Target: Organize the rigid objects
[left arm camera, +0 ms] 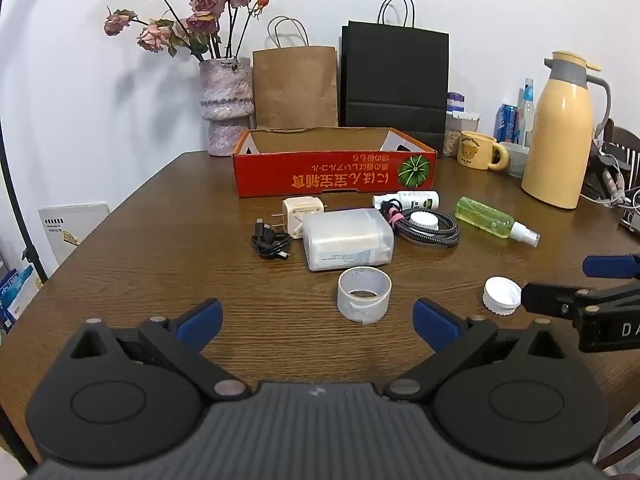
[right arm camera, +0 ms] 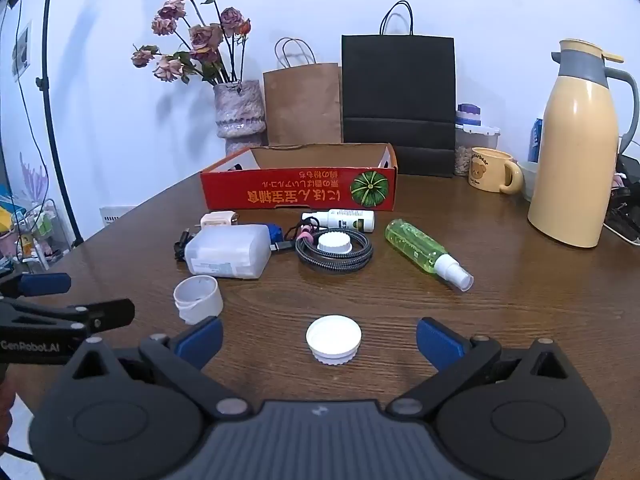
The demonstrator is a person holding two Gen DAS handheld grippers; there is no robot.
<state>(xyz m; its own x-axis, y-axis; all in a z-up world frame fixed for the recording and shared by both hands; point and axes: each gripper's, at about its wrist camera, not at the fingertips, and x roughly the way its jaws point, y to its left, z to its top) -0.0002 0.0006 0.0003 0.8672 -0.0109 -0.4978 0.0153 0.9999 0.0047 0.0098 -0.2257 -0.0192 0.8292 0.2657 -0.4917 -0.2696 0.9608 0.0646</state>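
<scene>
Between the right tool's [right arm camera: 319,340] wide-open, empty jaws, white cap [right arm camera: 333,339] on table [right arm camera: 500,320].

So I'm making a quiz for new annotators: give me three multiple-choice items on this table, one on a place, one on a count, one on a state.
1. Where does the roll of tape stand?
A. inside the red box
B. on the table in front of the translucent case
C. on the yellow jug

2. How many loose white caps are on the table?
A. one
B. two
C. four

3. How is the green spray bottle placed?
A. lying on its side
B. upright
C. held in the tongs

Key:
1 B, the roll sits on bare wood just ahead of the translucent case.
2 B, one cap lies near the right tongs, another inside the coiled cable.
3 A, it lies flat, nozzle toward the camera.
</scene>
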